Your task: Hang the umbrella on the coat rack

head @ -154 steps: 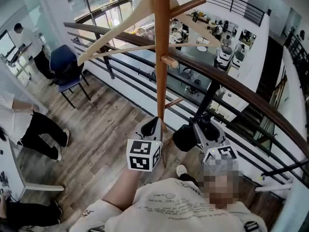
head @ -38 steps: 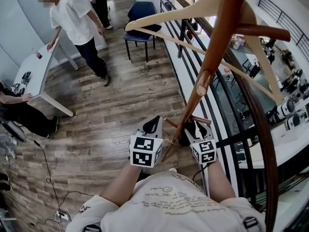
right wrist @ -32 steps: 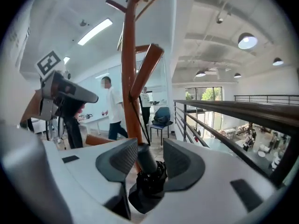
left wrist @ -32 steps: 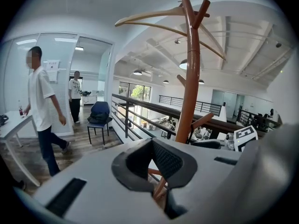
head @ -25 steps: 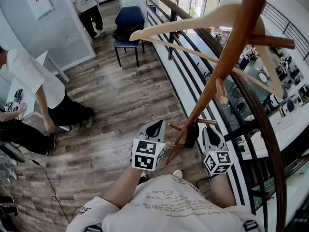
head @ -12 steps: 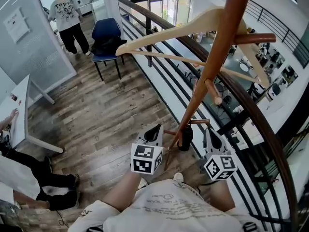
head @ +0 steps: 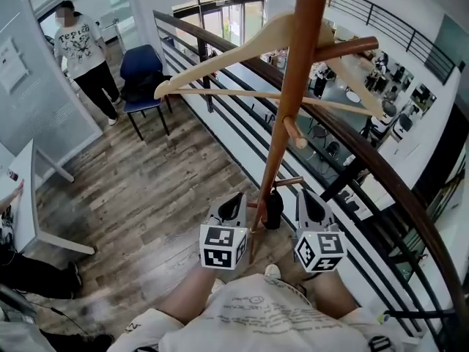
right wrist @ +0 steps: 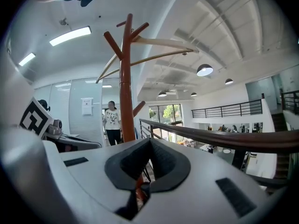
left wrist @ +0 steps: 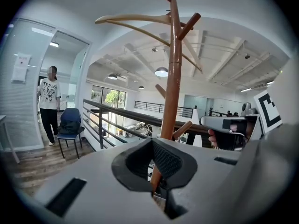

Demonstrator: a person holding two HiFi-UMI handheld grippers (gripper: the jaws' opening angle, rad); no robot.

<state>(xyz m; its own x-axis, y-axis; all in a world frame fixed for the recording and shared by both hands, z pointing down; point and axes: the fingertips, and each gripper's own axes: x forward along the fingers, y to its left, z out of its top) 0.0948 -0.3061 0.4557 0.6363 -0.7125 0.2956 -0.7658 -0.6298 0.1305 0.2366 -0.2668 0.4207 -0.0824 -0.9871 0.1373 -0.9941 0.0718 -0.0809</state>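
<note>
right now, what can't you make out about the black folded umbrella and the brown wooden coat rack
- How the black folded umbrella hangs on the short wooden peg: too small in the head view; the left gripper and right gripper block it in their own views.
- Top of the tall brown wooden coat rack: cut off by the head view's upper edge.
- Print on the white wall notice: too small, head view.

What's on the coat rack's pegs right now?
A wooden hanger sits atop the pole, and the folded black umbrella hangs from a low peg beside it. How it catches the peg cannot be seen.
</note>
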